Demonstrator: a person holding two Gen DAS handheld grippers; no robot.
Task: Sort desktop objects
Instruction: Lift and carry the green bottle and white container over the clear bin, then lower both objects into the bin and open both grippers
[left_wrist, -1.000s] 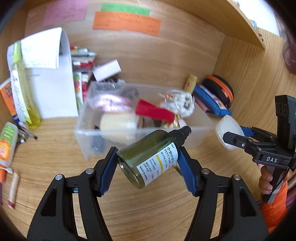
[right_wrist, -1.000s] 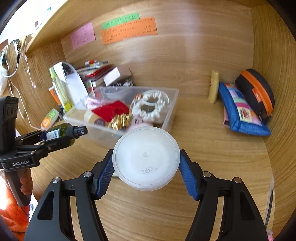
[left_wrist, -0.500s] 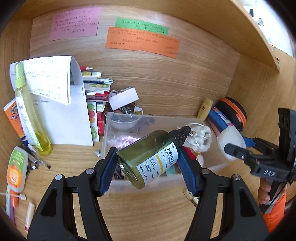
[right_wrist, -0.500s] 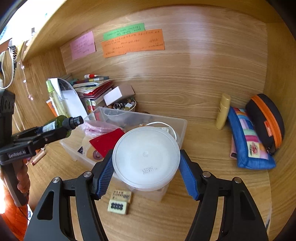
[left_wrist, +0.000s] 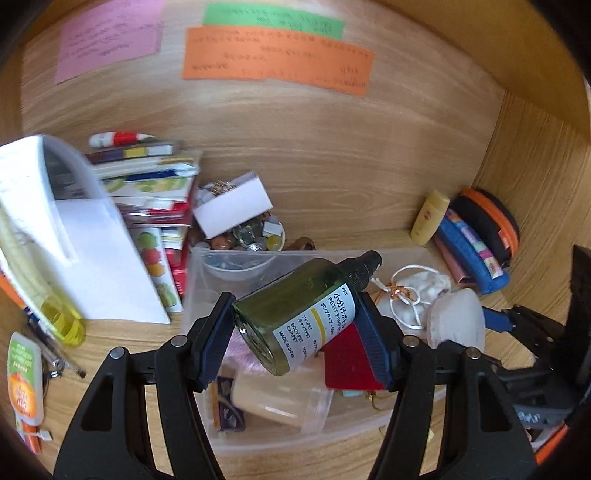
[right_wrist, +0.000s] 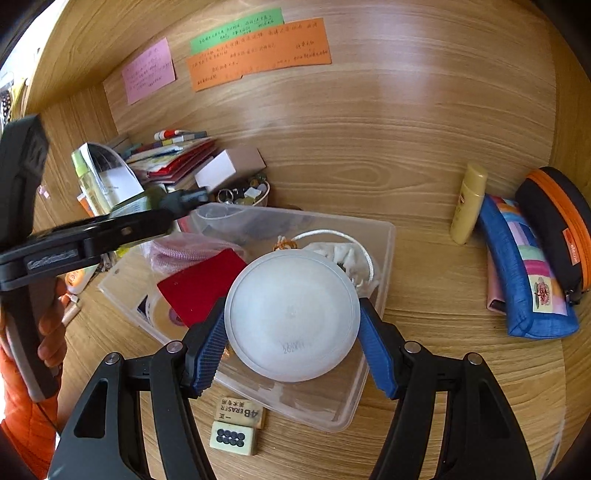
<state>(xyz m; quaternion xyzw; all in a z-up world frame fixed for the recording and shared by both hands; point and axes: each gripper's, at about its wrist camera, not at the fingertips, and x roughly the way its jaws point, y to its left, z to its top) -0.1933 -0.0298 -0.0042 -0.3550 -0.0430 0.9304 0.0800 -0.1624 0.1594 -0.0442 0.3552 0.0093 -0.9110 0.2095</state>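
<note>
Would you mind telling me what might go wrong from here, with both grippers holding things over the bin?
1. The green spray bottle sits tilted between the left gripper fingers, so it may twist loose.
2. The right gripper grips the round white container by its curved rim; it could pop out.
3. Both hover close together over the crowded clear bin and might collide.

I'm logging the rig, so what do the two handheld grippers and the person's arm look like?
Both the left gripper and right gripper have black cut-out finger frames with silver pivot screws and ribbed blue pads. The left one's black body carries blurred raised lettering. The hand is bare, with an orange sleeve.
</note>
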